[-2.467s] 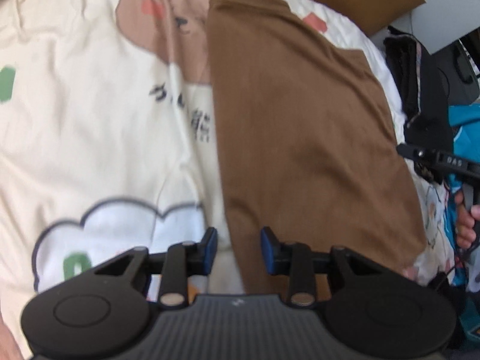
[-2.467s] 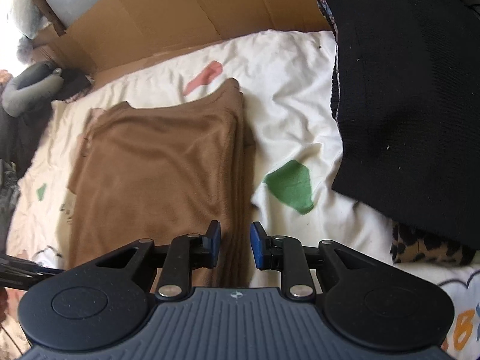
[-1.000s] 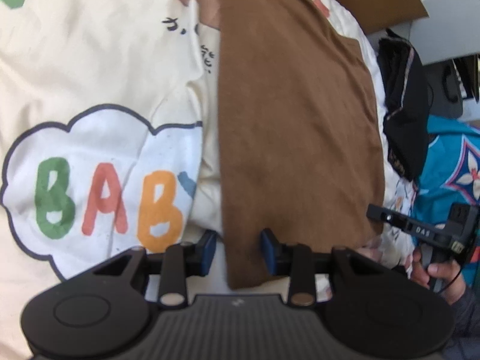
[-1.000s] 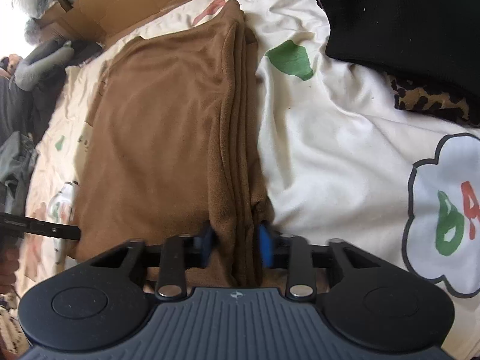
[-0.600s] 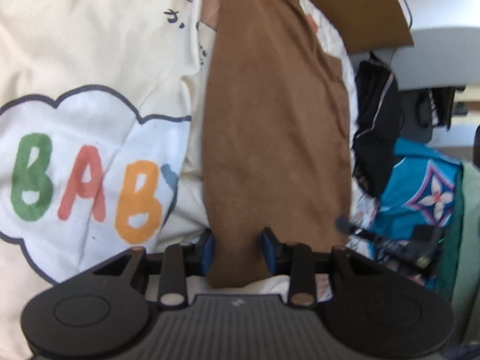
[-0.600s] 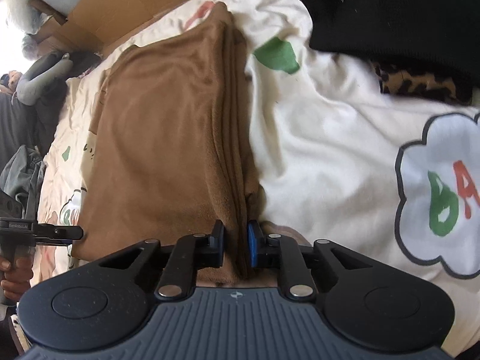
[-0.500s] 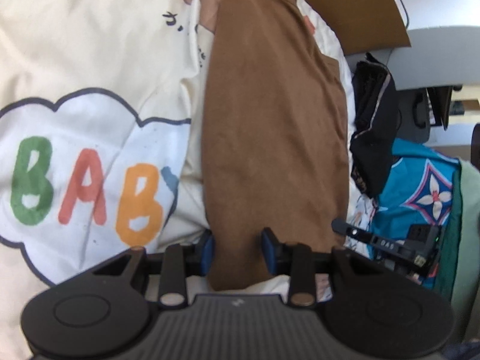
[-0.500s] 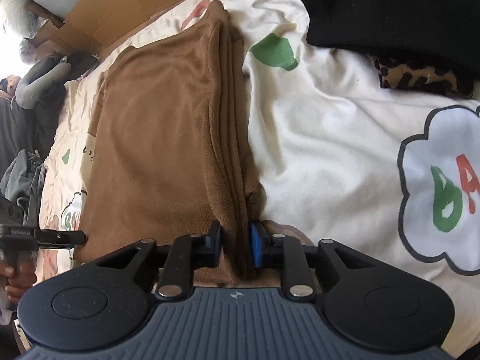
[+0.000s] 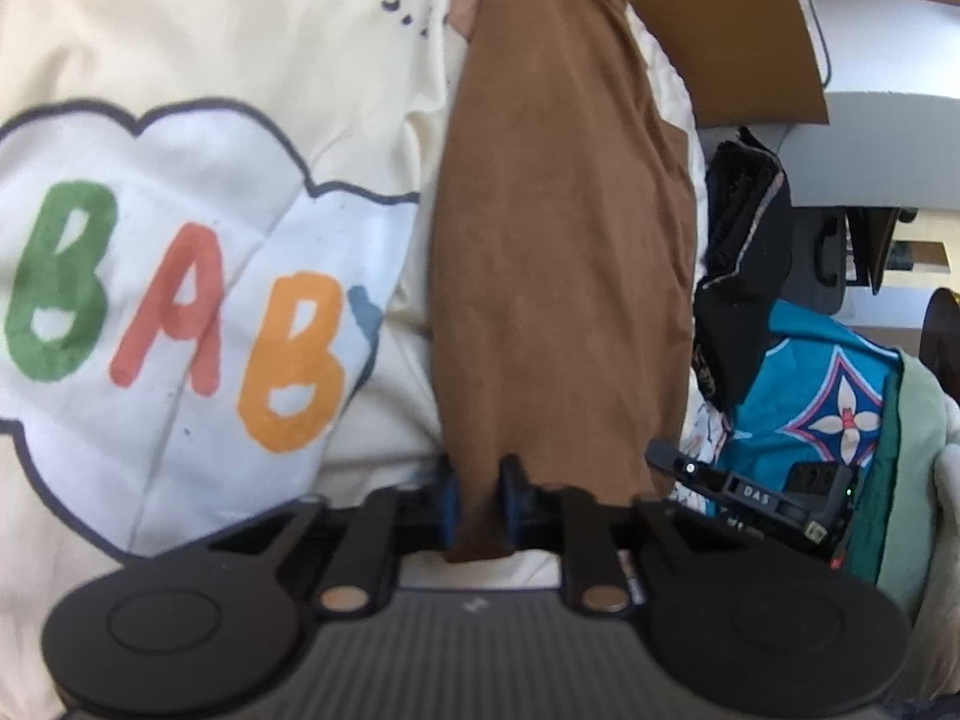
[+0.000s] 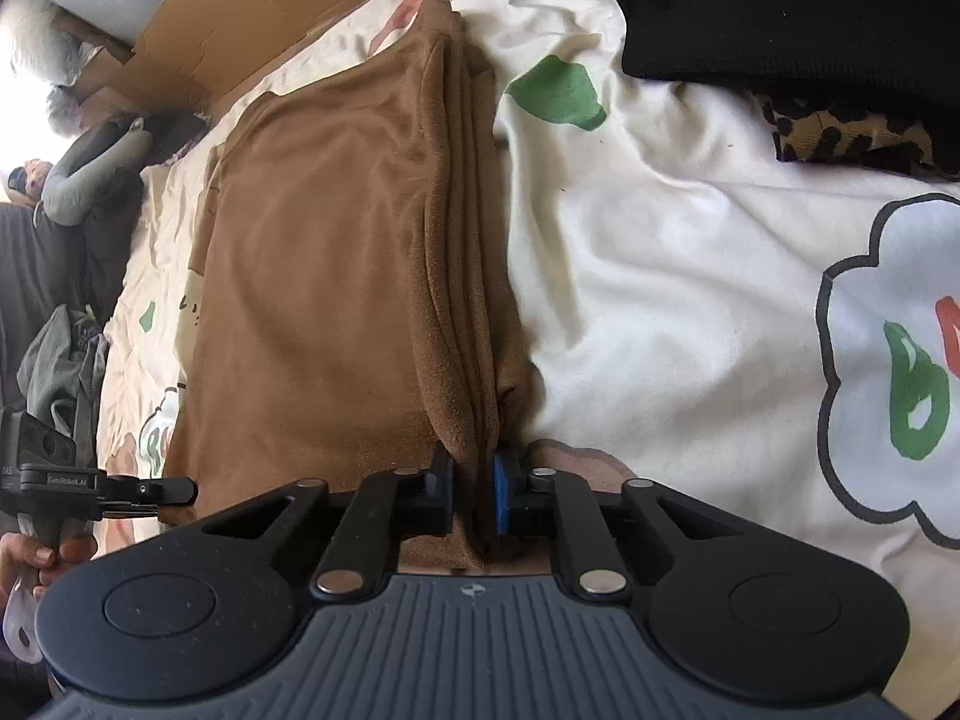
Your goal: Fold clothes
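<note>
Left gripper (image 9: pixel 478 501): jaws closing, its 2 blue pads pinching the near corner of the brown garment (image 9: pixel 564 228).
Right gripper (image 10: pixel 474 495): jaws closing too, pads clamped on the stacked folded edge of the same garment at its other near corner.
Brown garment: folded into a long strip, lying on the cream bedspread (image 10: pixel 678 276) and running away from both grippers toward the bed's far edge; its near end is gathered between the pads.
Bedspread: printed with a white cloud and coloured "BAB" letters (image 9: pixel 174 324) just beside the garment.
Black clothing (image 10: pixel 792 12): piled on the bedspread at the far corner, apart from the brown garment.
Cardboard (image 9: pixel 726 18): along the bed's far edge.
Person's hand (image 10: pixel 36 552): grips the left gripper's handle.
</note>
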Tool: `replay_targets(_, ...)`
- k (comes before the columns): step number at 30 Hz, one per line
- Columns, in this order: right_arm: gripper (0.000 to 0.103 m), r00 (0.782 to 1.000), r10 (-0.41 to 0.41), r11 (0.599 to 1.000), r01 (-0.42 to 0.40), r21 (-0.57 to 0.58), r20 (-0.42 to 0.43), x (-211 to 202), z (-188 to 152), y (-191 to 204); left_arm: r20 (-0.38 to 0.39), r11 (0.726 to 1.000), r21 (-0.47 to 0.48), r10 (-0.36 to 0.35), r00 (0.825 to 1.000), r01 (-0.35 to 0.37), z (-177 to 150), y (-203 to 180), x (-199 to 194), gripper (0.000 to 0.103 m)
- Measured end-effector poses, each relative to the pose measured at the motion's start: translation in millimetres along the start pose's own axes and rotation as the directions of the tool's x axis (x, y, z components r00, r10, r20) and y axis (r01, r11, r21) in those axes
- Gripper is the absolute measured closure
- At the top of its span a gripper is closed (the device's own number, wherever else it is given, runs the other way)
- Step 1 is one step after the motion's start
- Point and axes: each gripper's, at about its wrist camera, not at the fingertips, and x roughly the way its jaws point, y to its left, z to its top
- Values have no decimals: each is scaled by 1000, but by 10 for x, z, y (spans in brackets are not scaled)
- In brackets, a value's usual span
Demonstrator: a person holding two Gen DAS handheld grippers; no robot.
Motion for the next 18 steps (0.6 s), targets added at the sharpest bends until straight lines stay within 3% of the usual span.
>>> replay_targets(5, 94, 1000, 5, 998, -5, 69, 3, -90, -9, 37, -19, 997, 65, 34, 999, -33, 55, -237, -156, 95)
replay_targets(18, 95, 997, 63, 997, -61, 44, -36, -243, -110, 334, -4, 990, 117, 79, 997, -78, 103, -416, -544, 96)
